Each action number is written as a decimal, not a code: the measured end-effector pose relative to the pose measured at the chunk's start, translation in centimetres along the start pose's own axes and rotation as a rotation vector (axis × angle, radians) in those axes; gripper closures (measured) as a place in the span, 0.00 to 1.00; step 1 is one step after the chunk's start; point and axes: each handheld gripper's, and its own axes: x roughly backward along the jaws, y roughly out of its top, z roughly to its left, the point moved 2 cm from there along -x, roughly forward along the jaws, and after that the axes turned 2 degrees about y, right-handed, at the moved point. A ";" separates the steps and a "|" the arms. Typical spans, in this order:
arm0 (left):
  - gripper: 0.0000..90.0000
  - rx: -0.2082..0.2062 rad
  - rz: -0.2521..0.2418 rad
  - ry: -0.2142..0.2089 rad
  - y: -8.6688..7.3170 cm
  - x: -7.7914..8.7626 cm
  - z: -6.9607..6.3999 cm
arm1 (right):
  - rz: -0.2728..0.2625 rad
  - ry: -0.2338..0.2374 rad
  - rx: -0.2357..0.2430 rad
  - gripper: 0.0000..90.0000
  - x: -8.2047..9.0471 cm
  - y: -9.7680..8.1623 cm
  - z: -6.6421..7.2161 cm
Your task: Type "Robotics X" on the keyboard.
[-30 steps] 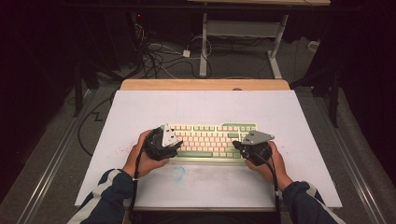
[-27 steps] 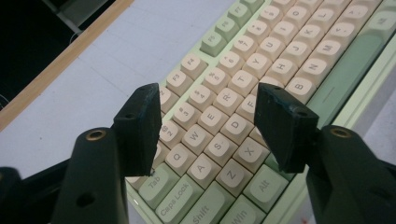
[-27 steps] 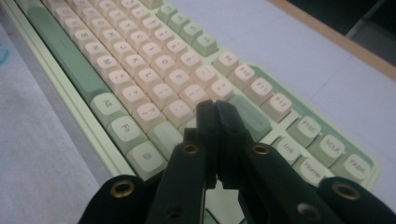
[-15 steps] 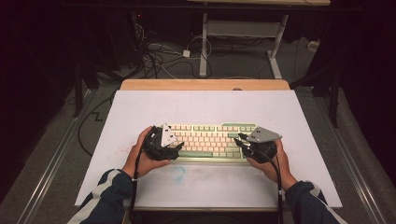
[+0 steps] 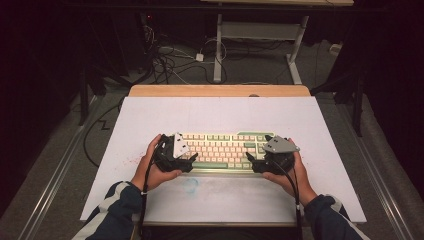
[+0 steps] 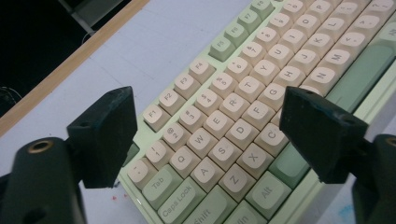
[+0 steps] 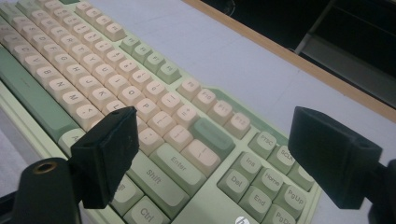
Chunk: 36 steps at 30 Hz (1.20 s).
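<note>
A pale green keyboard [image 5: 225, 149] with cream and green keys lies flat on the white table top [image 5: 220, 115]. My left gripper [image 5: 189, 162] is at its left end, held in the person's left hand. In the left gripper view this gripper [image 6: 205, 99] is open, and the keyboard's [image 6: 233, 116] Q-W-E-A-S-D keys show between the wide-apart jaws. My right gripper [image 5: 251, 162] is at the keyboard's right end. In the right gripper view it [image 7: 215, 117] is open too, over the Enter and Shift keys of the keyboard [image 7: 140, 93]. Neither gripper holds anything.
A wooden strip [image 5: 220, 90] runs along the table's far edge. Beyond it are cables [image 5: 170, 55] on the floor and a white desk frame [image 5: 260, 35]. A faint blue smudge [image 5: 190, 184] marks the table in front of the keyboard.
Both hands shifted only slightly. The right gripper turned a little and edged outward. The keyboard stayed where it was.
</note>
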 end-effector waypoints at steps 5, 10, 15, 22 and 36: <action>0.20 -0.016 0.002 0.002 0.0 0.1 -0.1 | -0.019 0.012 0.019 0.21 0.2 0.2 0.4; 0.20 -0.025 -0.002 0.007 0.0 0.2 -0.1 | -0.027 0.021 0.024 0.24 0.5 0.4 0.6; 0.21 -0.041 -0.007 -0.003 -0.1 0.4 -0.5 | -0.033 0.009 0.026 0.24 0.9 0.5 0.5; 0.22 -0.056 -0.016 -0.012 -0.2 1.0 -1.0 | -0.037 0.007 0.040 0.24 1.6 0.6 0.9; 0.21 -0.046 -0.060 -0.038 -0.2 2.9 -0.6 | -0.039 -0.006 0.057 0.24 3.4 0.1 1.2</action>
